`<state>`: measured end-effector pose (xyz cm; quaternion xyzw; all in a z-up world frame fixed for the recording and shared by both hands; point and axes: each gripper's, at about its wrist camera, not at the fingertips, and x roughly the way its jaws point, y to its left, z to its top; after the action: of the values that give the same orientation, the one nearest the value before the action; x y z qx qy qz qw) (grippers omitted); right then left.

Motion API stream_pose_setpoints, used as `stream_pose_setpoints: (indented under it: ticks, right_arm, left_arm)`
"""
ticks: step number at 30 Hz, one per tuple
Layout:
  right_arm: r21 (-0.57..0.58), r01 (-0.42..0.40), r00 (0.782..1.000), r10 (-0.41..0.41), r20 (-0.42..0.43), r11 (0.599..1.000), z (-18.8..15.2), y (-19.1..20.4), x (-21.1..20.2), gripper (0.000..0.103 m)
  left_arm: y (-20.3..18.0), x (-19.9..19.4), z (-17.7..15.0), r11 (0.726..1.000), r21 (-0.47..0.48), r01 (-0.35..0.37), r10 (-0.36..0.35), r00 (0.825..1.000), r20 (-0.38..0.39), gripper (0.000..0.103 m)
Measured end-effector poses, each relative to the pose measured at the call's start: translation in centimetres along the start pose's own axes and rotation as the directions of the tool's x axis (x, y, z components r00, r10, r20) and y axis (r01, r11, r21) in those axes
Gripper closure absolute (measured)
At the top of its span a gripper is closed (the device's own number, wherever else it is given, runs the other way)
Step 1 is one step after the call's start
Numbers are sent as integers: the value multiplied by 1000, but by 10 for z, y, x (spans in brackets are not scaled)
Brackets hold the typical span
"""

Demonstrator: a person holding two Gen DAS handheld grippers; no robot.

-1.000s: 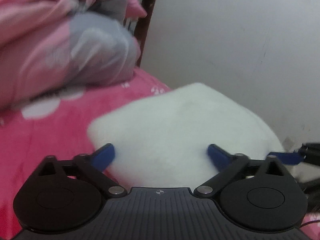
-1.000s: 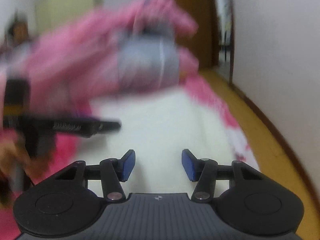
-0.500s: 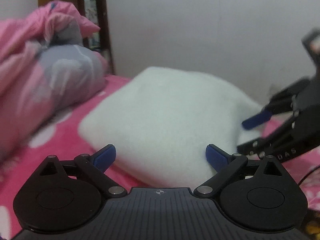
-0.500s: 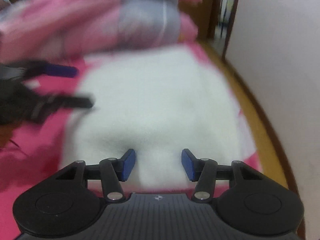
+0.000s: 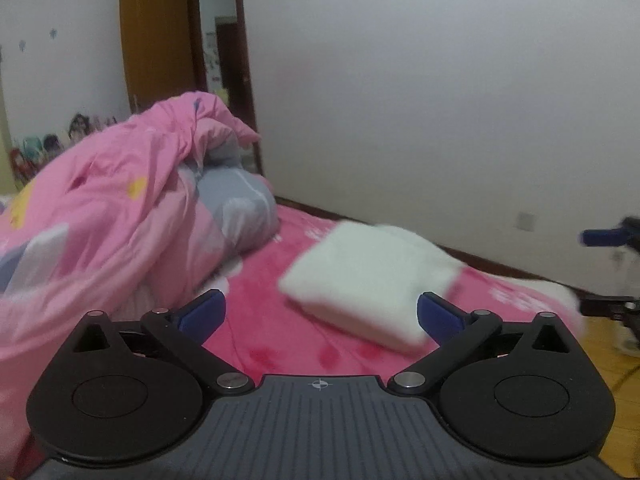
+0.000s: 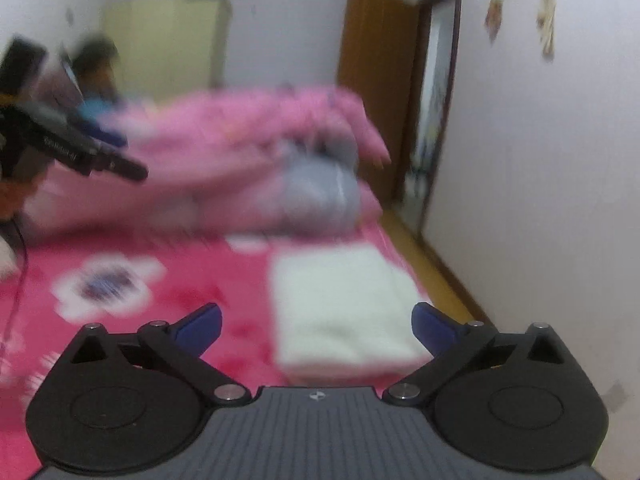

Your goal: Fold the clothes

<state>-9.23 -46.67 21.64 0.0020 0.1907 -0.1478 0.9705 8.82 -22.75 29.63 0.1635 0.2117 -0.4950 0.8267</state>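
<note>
White fleecy garment folded square on pink bed; left hand-held gripper and right hand-held gripper wide, empty, clear of it.

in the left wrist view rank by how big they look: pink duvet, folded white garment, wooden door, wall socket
1. pink duvet, though it lies nearest the camera
2. folded white garment and wooden door: too alike to rank, and the door stands farther off
3. wall socket
</note>
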Motion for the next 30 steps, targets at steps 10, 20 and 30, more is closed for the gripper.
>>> stream_pose_setpoints:
  ticks: [10,20,30]
  right_arm:
    - [230,140,990,-136,-32,963,-79,113,-18,0]
    - [211,384,923,-364,-125,899,-81,149,-2,0]
    - [133,557,830,-547,-105,820,-75,156,-5,0]
  left_arm:
    - [4,-5,-142,953,-297,-66,67,998,-6,0]
    - [-33,9,-161,933,-338,-120,124,992,-10,0]
    - [-57,16,-157,927,-244,-286,288,957,-29,0]
